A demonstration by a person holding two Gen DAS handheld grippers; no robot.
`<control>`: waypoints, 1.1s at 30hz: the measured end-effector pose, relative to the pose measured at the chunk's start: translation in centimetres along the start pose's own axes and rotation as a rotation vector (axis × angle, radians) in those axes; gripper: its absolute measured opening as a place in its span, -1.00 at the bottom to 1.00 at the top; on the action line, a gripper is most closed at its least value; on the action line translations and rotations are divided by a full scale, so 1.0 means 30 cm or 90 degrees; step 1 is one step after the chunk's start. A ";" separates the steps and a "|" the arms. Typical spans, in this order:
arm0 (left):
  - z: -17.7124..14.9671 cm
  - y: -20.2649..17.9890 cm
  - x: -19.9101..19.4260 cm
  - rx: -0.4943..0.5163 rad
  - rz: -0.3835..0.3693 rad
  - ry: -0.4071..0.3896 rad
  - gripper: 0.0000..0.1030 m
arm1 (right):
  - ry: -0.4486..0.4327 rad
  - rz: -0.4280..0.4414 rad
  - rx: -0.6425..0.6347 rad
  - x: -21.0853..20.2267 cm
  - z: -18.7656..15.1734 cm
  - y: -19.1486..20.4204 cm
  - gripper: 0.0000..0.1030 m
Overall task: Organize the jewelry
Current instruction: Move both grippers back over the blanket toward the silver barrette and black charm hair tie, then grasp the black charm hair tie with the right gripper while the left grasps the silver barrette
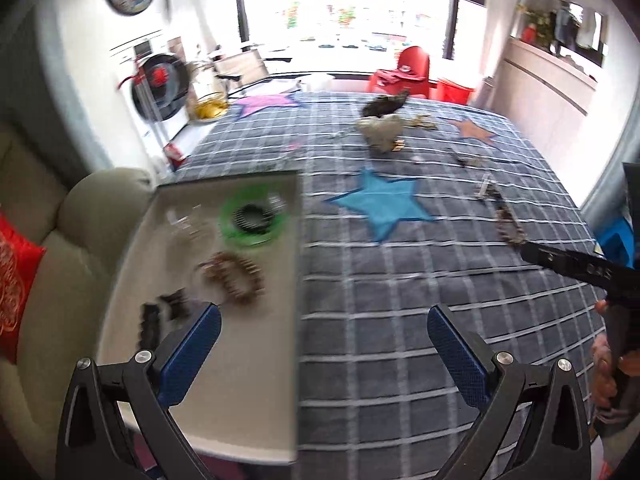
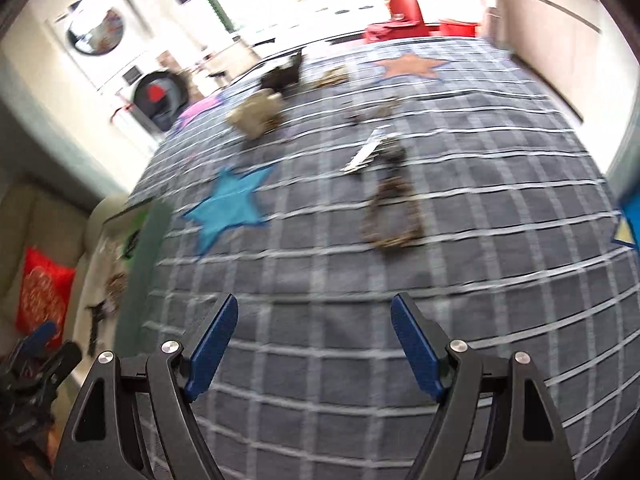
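A grey tray (image 1: 256,400) lies on the left of the checked tablecloth (image 1: 400,320). In it are a green ring (image 1: 252,216) around a black piece, a brown beaded bracelet (image 1: 234,278), clear pieces and black clips (image 1: 160,316). My left gripper (image 1: 324,320) is open and empty over the tray's right edge. A brown beaded bracelet (image 2: 394,216) lies on the cloth ahead of my right gripper (image 2: 314,312), which is open and empty; this bracelet also shows in the left wrist view (image 1: 508,220). A white clip (image 2: 366,150) lies beyond it.
Farther back on the cloth lie a beige bundle (image 1: 380,130), a dark bundle (image 1: 384,104) and small gold and dark pieces (image 1: 466,158). A sofa with a red cushion (image 1: 16,280) stands left of the table. A washer (image 1: 160,84) stands behind.
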State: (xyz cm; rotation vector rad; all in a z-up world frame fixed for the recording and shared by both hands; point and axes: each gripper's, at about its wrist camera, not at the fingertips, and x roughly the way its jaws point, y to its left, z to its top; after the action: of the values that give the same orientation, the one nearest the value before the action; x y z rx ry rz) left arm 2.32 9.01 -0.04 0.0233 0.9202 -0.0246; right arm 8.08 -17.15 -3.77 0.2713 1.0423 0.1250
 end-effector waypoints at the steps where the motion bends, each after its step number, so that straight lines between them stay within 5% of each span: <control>1: 0.013 -0.035 0.013 0.010 -0.004 0.003 1.00 | -0.002 -0.005 0.006 0.000 0.010 -0.019 0.58; 16: 0.079 -0.210 0.183 0.042 -0.005 0.055 1.00 | -0.021 -0.059 -0.025 0.092 0.149 -0.078 0.58; 33: 0.154 -0.282 0.332 0.070 -0.003 0.083 1.00 | -0.013 -0.116 -0.084 0.264 0.276 -0.093 0.12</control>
State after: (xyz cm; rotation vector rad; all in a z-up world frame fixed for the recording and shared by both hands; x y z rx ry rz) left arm 11.77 0.31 -5.26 0.1260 1.0480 -0.0789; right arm 19.15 -19.35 -7.23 0.0576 1.0281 0.0261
